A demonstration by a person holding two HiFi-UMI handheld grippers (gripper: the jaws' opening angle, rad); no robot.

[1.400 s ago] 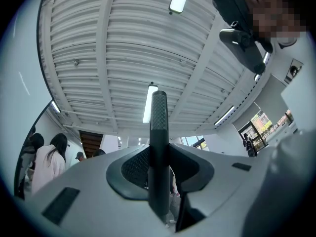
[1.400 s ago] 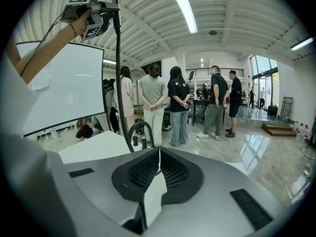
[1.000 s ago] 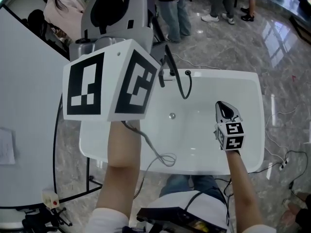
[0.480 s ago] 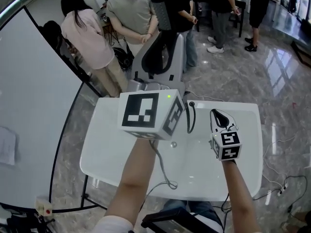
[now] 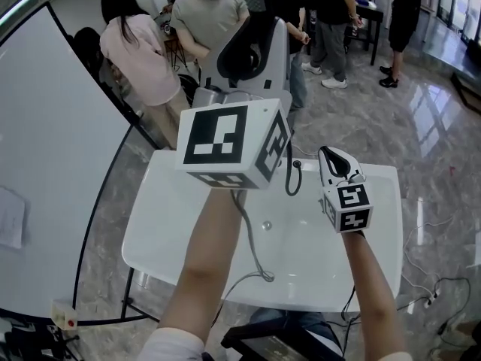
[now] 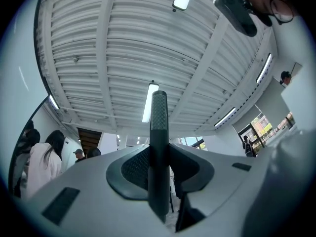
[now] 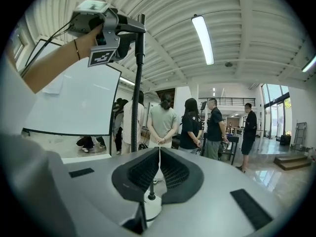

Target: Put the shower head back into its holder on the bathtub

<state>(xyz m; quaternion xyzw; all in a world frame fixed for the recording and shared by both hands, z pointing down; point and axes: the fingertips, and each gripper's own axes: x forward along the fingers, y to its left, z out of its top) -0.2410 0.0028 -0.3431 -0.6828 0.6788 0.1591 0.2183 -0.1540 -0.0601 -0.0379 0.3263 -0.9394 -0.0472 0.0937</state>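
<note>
The left claw [image 6: 159, 154] grips a slim, dark shower head [image 6: 159, 117] upright, its top seemingly mesh-textured. The right claw [image 7: 159, 157] is pressed together, empty.

No words, brands or numbers are legible anywhere. The only printed signs are black-and-white square markers [image 5: 216, 135], carried on the left gripper [image 5: 252, 32] and right gripper [image 5: 334, 160].

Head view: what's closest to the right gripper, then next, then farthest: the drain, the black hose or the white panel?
1. Black hose, just left of the right gripper.
2. Drain, lower left, in the tub.
3. White panel, far left, past the tub.
</note>
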